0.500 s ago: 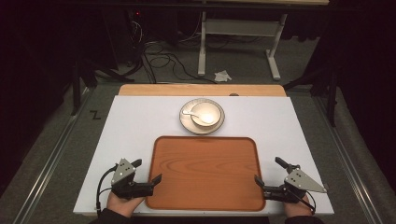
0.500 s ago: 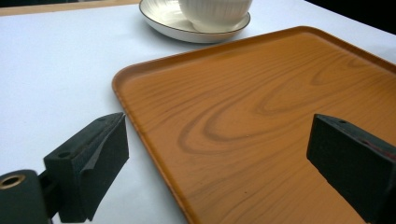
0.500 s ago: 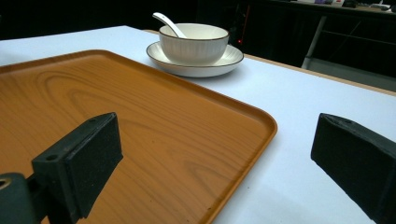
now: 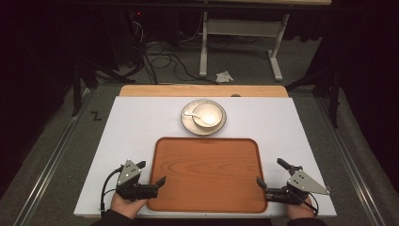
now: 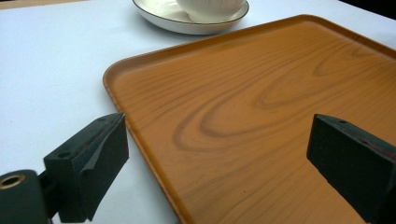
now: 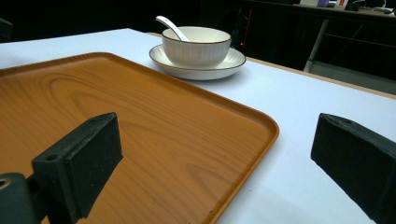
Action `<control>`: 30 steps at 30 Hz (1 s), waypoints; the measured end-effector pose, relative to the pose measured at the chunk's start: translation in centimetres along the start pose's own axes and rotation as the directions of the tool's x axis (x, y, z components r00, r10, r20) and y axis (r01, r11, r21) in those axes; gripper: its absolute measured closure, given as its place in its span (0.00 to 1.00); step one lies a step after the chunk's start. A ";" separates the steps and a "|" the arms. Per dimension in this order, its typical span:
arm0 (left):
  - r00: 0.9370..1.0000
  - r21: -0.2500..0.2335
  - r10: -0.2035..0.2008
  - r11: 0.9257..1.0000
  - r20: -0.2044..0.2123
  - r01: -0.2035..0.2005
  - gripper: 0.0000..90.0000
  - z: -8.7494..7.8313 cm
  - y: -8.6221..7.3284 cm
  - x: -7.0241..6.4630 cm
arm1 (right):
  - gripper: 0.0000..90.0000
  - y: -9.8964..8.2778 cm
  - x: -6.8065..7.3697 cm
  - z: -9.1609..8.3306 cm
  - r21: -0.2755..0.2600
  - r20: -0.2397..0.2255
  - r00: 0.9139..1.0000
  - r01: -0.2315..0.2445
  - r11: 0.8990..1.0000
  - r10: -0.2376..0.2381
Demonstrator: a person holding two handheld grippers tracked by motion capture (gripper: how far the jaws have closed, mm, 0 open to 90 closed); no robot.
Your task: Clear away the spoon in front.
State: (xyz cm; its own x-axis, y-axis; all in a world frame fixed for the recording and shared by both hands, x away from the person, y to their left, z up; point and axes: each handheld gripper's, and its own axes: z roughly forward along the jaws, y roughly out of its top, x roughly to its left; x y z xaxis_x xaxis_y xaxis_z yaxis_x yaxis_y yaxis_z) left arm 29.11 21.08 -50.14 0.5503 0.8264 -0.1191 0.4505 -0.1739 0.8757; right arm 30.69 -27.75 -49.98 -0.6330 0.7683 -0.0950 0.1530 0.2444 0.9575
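Observation:
An empty wood-grain tray (image 4: 207,174) lies on the white table near the front edge. My left gripper (image 4: 151,173) is at the tray's left rim, open. In the left gripper view one jaw hangs over the white table and the other over the tray (image 5: 261,93), with the rim running between them, and the left gripper (image 5: 217,140) holds nothing. My right gripper (image 4: 269,171) stands the same way at the tray's right rim, open. In the right gripper view the tray's corner (image 6: 252,130) lies between the spread jaws of the right gripper (image 6: 215,144).
Just beyond the tray a white bowl (image 4: 207,114) with a spoon (image 6: 170,25) in it sits on a white plate (image 4: 217,127). The table top (image 4: 136,122) has a wooden strip (image 4: 202,90) along its far edge. Cables and a desk frame lie on the floor behind.

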 end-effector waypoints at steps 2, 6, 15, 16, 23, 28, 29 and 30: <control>1.000 -0.001 -0.001 1.000 -0.002 0.001 0.07 0.0 0.0 0.0 | 0.03 0.0 0.0 0.0 0.002 0.000 1.000 0.000 1.000 0.000; 1.000 -0.001 0.001 1.000 -0.001 -0.001 0.07 0.0 0.0 0.0 | 0.03 0.0 0.0 0.0 0.002 0.000 1.000 0.001 1.000 -0.001; 1.000 -0.001 -0.003 1.000 -0.003 0.003 0.07 0.0 0.0 0.0 | 0.03 0.0 0.0 0.0 0.004 0.000 1.000 0.000 1.000 0.000; 1.000 -0.002 -0.003 1.000 -0.003 0.003 0.07 0.0 0.0 0.0 | 0.03 0.0 0.0 0.0 0.004 0.000 1.000 0.000 1.000 0.000; 1.000 -0.008 -0.003 1.000 -0.004 0.003 0.07 -0.1 0.1 0.1 | 0.03 0.0 0.0 0.0 0.002 -0.001 1.000 0.002 1.000 -0.002; 1.000 -0.026 -0.014 1.000 -0.008 0.013 0.08 -0.3 0.3 0.1 | 0.03 0.0 0.0 0.0 0.002 -0.002 1.000 0.005 1.000 -0.005; 1.000 -0.038 -0.022 0.999 -0.006 0.022 0.08 -0.4 0.6 0.2 | 0.03 0.0 0.0 0.0 0.003 -0.002 1.000 0.005 1.000 -0.005; 1.000 -0.038 -0.022 0.999 -0.006 0.022 0.08 -0.4 0.6 0.2 | 0.03 0.0 0.0 0.1 0.003 -0.002 1.000 0.004 1.000 -0.004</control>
State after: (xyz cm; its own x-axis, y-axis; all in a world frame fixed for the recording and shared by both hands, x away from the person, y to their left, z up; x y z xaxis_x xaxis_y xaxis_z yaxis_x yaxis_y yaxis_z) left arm 29.23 21.36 -49.50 0.5360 0.8333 -0.1353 0.4354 -0.1355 0.8900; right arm 30.72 -27.71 -50.02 -0.6348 0.7665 -0.0979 0.1528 0.2488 0.9564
